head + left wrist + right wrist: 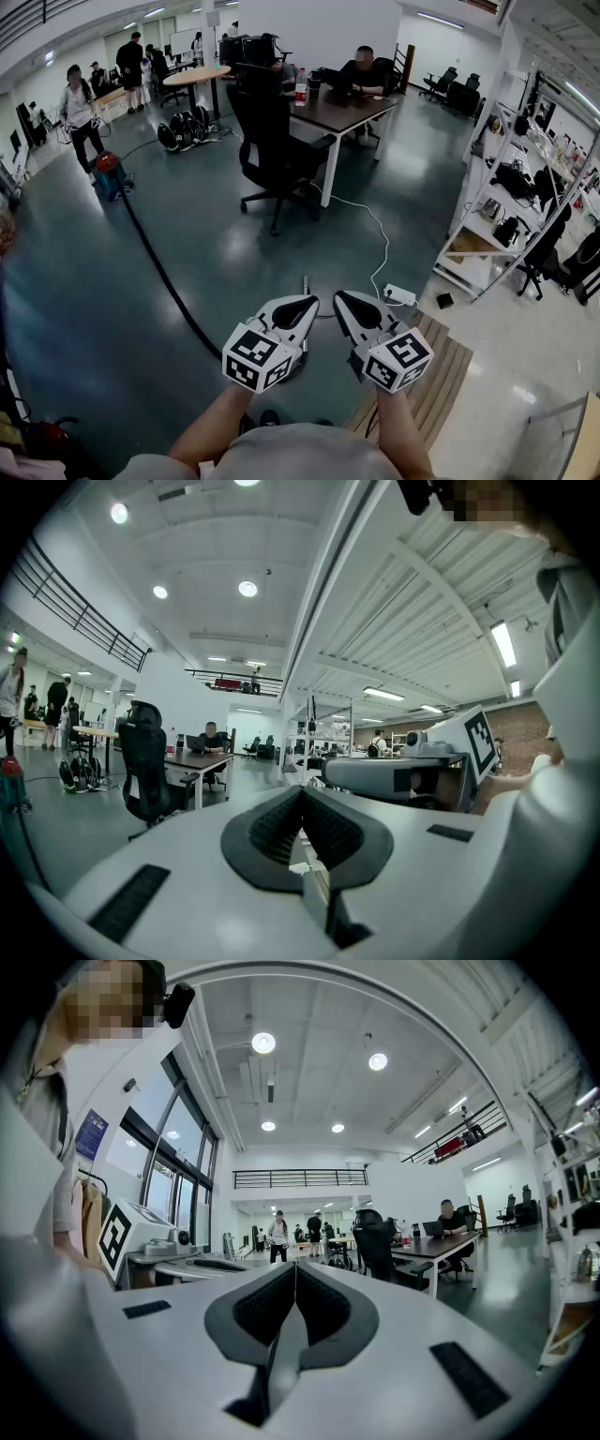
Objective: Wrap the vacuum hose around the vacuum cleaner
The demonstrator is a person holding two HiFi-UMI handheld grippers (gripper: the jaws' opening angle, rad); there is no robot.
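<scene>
**Open office floor, with the black swivel office chair (272, 141) taken as our landmark.** We hold the left gripper (305, 305) and the right gripper (343, 300) side by side, well in front of the chair and slightly apart from each other; each has its jaws pressed together and empty, as both gripper views confirm. The small red-and-blue canister vacuum cleaner (110, 174) stands well to the left of the chair. Its long black flexible hose (161, 274) lies stretched out on the grey-green floor, not yet wrapped; it runs from the canister diagonally past the chair's left side toward us and passes out of sight behind the left gripper's marker cube. The chair itself stands to the right of that line, off the hose. A standing person in a light top (79, 105) is just behind the vacuum cleaner. Directly behind the chair we note the dark rectangular desk on white legs (347, 111), with a seated person (366, 67) at a laptop. A thin white cable (377, 230) snakes from the chair's right side to a white power strip (400, 294) near the right gripper. Further right of the chair stands a white metal shelving rack (502, 211); a slatted wooden platform (445, 375) lies on the floor well in front of the chair, on the right gripper's side.
</scene>
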